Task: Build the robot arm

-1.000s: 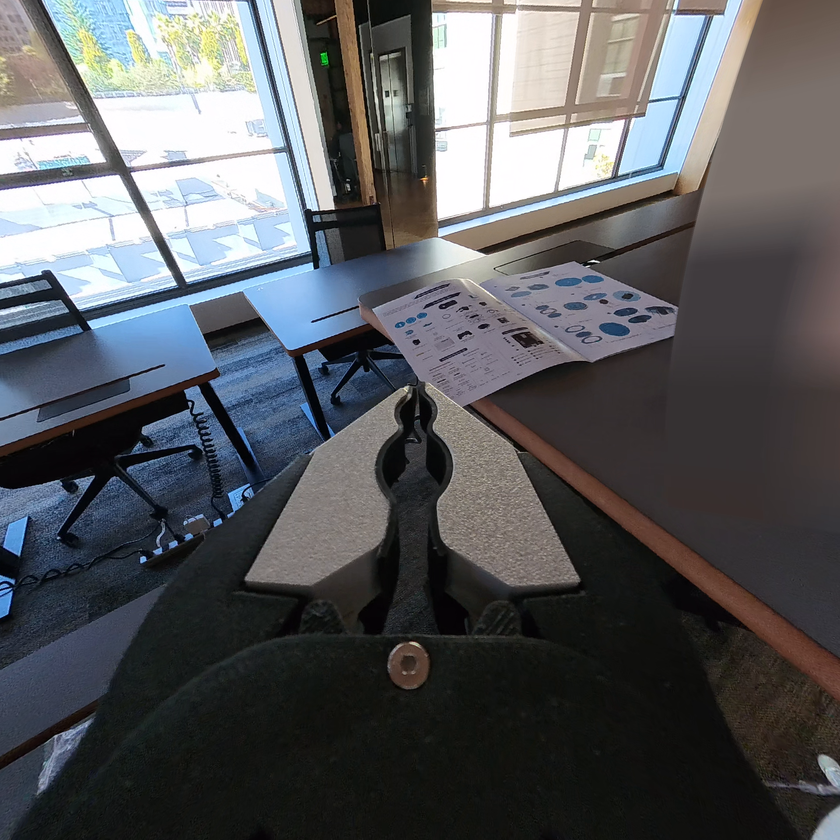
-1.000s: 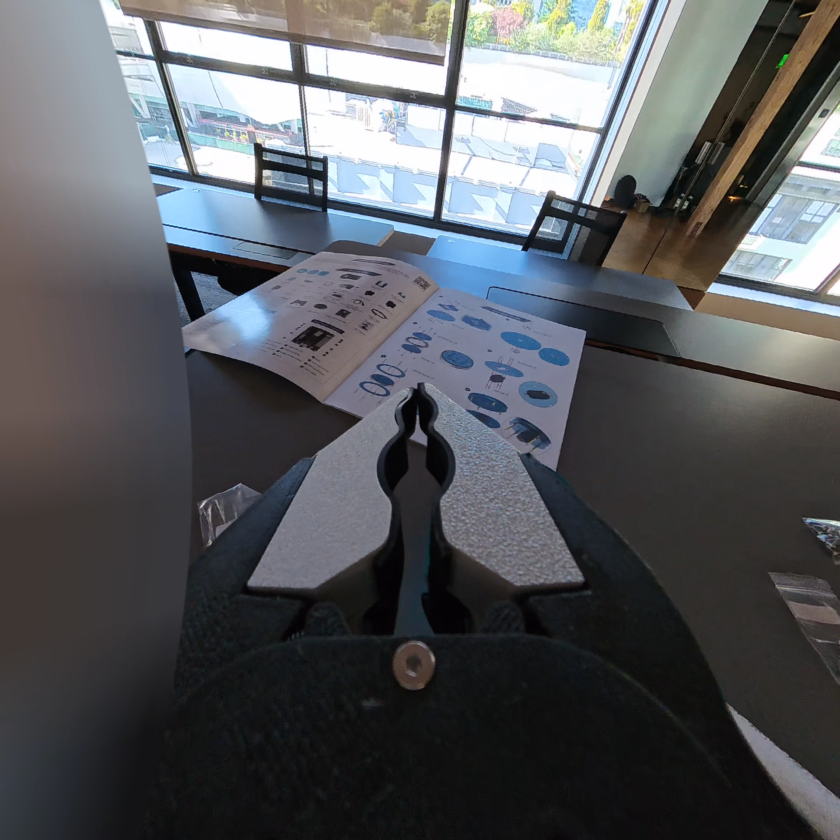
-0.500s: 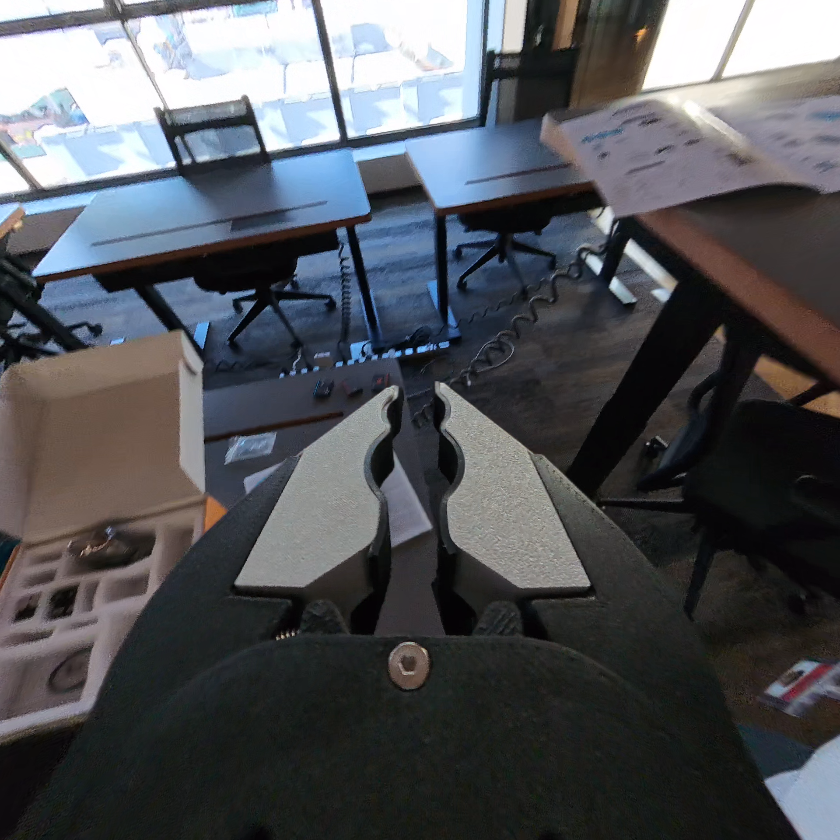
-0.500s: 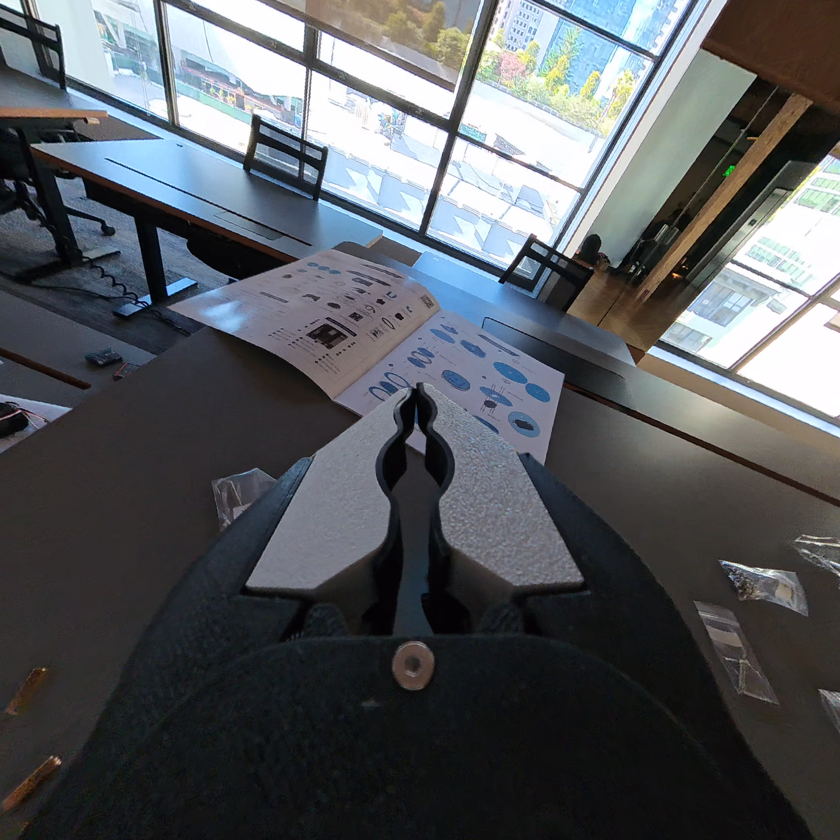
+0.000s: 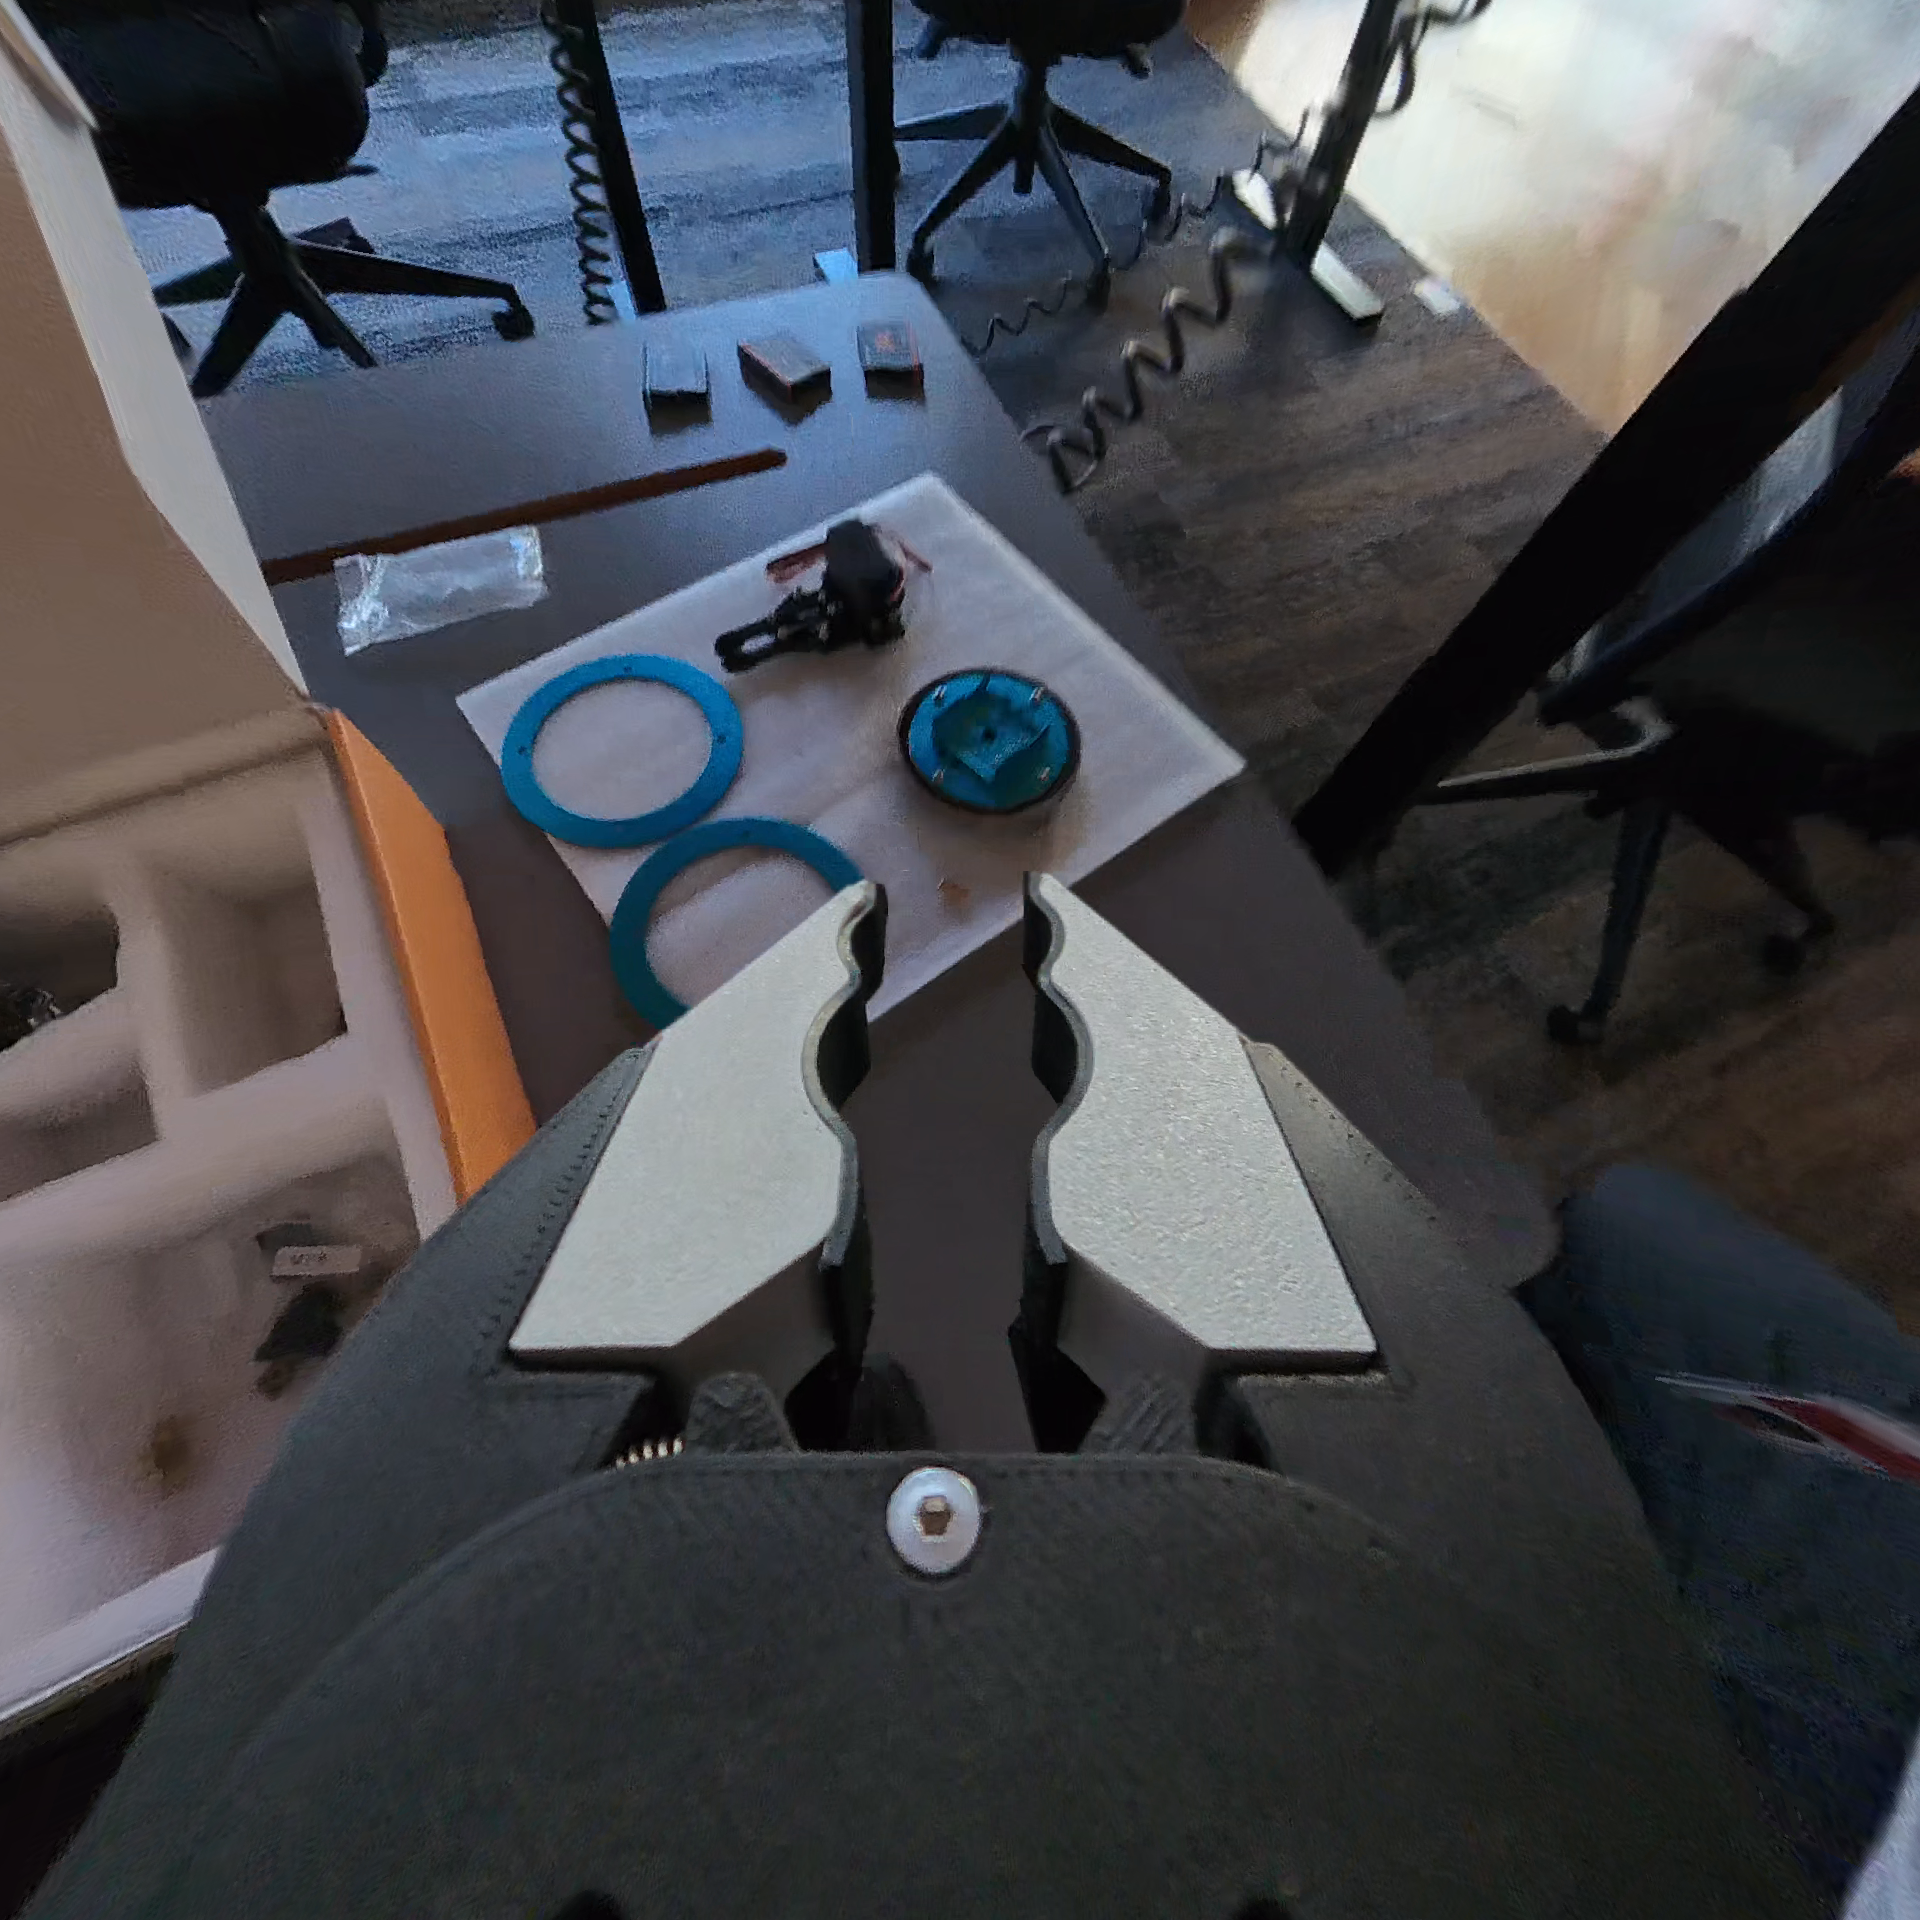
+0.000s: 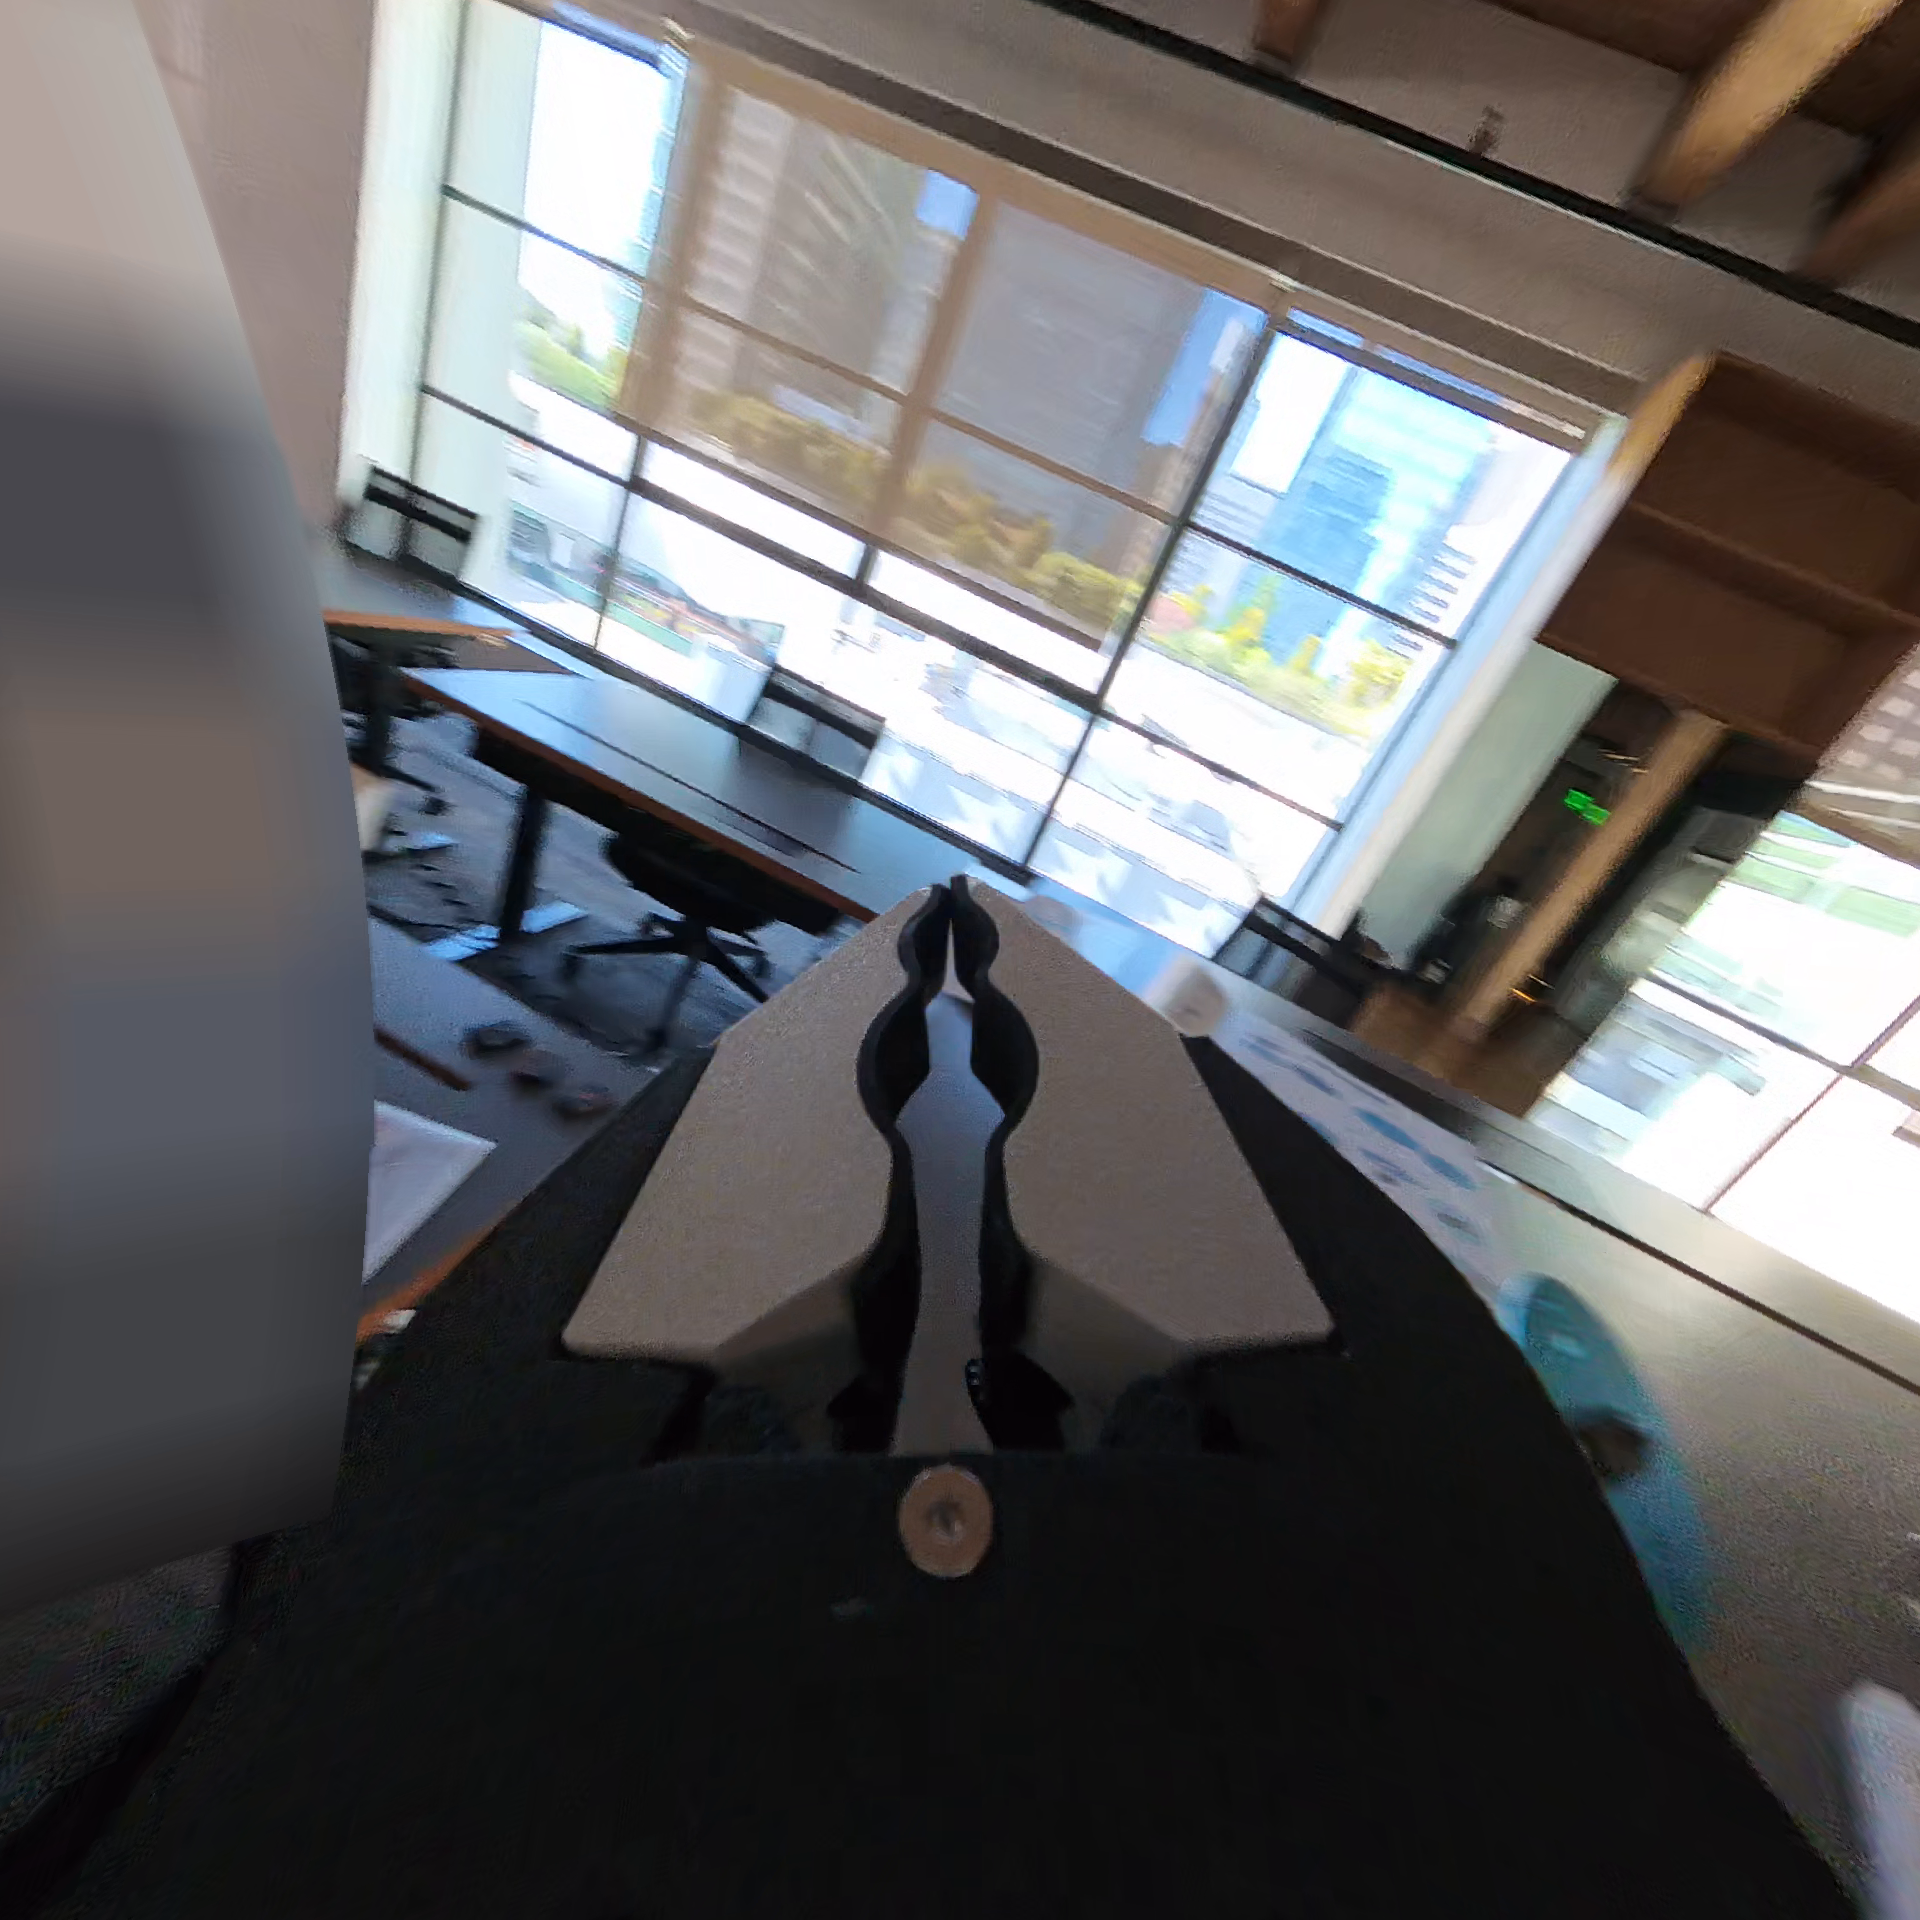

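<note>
My left gripper [image 5: 954,902] is open and empty, held above a low dark table [image 5: 436,457], over the near edge of a white sheet [image 5: 1132,717]. On the sheet lie two flat blue rings [image 5: 621,766] [image 5: 665,894], a round black and blue part [image 5: 987,750] and a small black mechanism [image 5: 821,613]. The nearer ring is partly hidden by my left finger. My right gripper [image 6: 954,888] is shut and empty, tilted up toward the windows above another dark table [image 6: 1683,1351]. An open booklet [image 6: 1382,1132] lies beyond it, blurred.
An open white box [image 5: 187,1039] with foam compartments and an orange side stands at the left. A clear bag [image 5: 442,587] and three small dark blocks [image 5: 784,364] lie farther back. A table leg [image 5: 1621,561] and office chairs [image 5: 1039,114] stand around. A blue object [image 6: 1590,1351] is at right. Tip to tip, the grippers are about 70 centimetres apart.
My left gripper has swung down and left from the booklet table to the low table and has opened. My right gripper has tilted up toward the windows and stayed shut.
</note>
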Available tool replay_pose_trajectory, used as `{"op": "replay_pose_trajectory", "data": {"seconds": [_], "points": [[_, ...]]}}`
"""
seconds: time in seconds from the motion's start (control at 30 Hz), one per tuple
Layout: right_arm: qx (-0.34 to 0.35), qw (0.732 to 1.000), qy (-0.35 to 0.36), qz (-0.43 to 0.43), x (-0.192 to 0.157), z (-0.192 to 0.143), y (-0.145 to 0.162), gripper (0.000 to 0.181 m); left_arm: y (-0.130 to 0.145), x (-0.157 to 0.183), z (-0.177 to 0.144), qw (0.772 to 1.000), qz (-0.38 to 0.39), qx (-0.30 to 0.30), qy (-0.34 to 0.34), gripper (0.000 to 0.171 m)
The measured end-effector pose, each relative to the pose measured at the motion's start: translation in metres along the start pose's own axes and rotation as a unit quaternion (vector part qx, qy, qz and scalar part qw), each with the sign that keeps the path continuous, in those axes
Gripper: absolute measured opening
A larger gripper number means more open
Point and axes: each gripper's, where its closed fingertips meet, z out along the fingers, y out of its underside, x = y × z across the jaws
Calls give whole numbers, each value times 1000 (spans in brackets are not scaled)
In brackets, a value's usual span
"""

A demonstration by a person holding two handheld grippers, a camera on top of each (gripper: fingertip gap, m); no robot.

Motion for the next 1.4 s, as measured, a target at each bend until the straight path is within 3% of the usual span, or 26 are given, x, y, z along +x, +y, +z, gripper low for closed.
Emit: {"op": "replay_pose_trajectory", "data": {"seconds": [0.07, 0.2, 0.27, 0.37, 0.47, 0.57, 0.7, 0.87, 1.07, 1.17, 1.27, 1.4], "points": [[28, 998, -57, 20, -78, -20, -12, 0, 35, -10, 15, 999, 47, -4, 2, 32], [86, 984, -145, 66, -215, -68, -15, 0, 74, -18, 32, 986, 168, 10, 16, 48], [95, 982, -152, 64, -261, -82, -6, 0, 94, -33, 37, 978, 210, -16, 3, 47], [53, 986, -141, 78, -297, -80, 23, 0, 119, -43, 38, 961, 268, -70, 9, 42], [-21, 966, -202, 161, -351, -79, 70, 0, 114, -38, 46, 943, 320, -81, 46, 27], [-105, 940, -273, 177, -423, -81, 141, 0, 112, -35, 73, 935, 328, -108, 78, 28], [-176, 912, -325, 177, -494, -64, 236, 0, 129, -34, 123, 948, 258, -165, 89, 37], [-187, 882, -394, 179, -530, -3, 309, 0, 131, -65, 166, 952, 237, -191, 21, 36], [-163, 852, -459, 193, -544, 73, 362, 0, 144, -64, 174, 944, 196, -245, 105, 36], [-168, 845, -458, 219, -544, 104, 373, 1, 144, -63, 175, 937, 215, -254, 105, 31], [-171, 843, -460, 222, -543, 123, 373, 1, 145, -56, 172, 930, 229, -264, 111, 14], [-187, 831, -485, 197, -559, 144, 377, 4, 144, -56, 170, 927, 218, -280, 121, 14]]}}
